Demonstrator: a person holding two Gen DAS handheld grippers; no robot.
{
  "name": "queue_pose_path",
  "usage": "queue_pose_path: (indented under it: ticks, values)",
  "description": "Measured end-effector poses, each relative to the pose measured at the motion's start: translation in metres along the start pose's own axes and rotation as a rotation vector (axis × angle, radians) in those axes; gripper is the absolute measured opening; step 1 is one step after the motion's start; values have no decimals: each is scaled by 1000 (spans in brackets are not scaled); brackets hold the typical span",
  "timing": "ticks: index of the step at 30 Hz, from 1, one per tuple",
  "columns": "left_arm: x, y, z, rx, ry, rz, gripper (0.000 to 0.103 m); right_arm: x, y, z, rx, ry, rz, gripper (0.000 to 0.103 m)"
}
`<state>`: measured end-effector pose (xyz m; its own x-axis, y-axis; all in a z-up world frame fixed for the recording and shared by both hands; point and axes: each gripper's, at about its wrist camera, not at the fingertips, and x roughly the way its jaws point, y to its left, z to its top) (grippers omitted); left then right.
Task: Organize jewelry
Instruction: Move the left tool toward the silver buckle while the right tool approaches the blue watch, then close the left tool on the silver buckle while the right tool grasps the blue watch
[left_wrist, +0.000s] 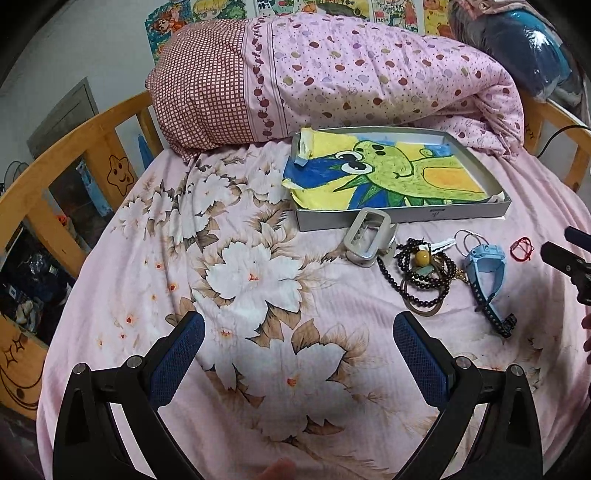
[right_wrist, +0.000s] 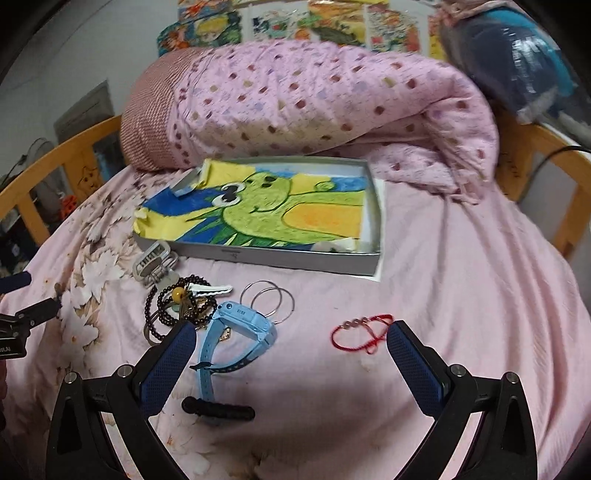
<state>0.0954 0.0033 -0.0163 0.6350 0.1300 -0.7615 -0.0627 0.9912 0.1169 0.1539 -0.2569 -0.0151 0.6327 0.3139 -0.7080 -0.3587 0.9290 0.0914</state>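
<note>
1. Jewelry lies scattered on the pink floral bedsheet (right_wrist: 461, 295), just in front of the shallow grey box (right_wrist: 280, 258) lined with a frog drawing.
2. Sky-blue plastic watch (right_wrist: 240, 332): light and stiff at the case, floppy at the strap; grip the case.
3. Thin red string bracelet (right_wrist: 364, 332): limp, featherlight; pinch near its beads.
4. Dark beaded necklace (left_wrist: 421, 277): slippery, likely to slide and tangle.
5. Right gripper (right_wrist: 291, 339) and left gripper (left_wrist: 299, 328) are both spread wide, holding nothing.

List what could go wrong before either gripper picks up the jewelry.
1. The beads, key and rings lie tangled beside the watch; lifting one may drag the others.
2. The red string is thin and flat on soft bedding; the open right gripper may pinch sheet instead.
3. The drawing fills the tray, so items could slide.
</note>
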Motion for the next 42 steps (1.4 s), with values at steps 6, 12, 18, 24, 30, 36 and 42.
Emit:
queue_pose_path:
  ticks: [6, 12, 18, 24, 30, 36, 42]
  values:
    - [10, -3, 1, 3, 10, -11, 100, 13, 1, 4, -45, -32, 39, 103]
    - [23, -11, -1, 18, 35, -101, 100, 30, -6, 4, -46, 5, 57, 103]
    - [37, -16, 3, -11, 61, -169, 100, 41, -10, 2, -66, 22, 105, 103]
    - [55, -14, 16, -75, 68, -222, 100, 48, -4, -3, -100, 42, 156, 103]
    - [74, -18, 34, -23, 32, -221, 99, 60, -3, -2, -60, 62, 238, 103]
    - [97, -23, 46, 40, 33, -228, 99, 74, -3, -3, -46, 94, 287, 76]
    - [112, -30, 56, 67, 41, -259, 88, 81, -9, -5, -26, 109, 296, 64]
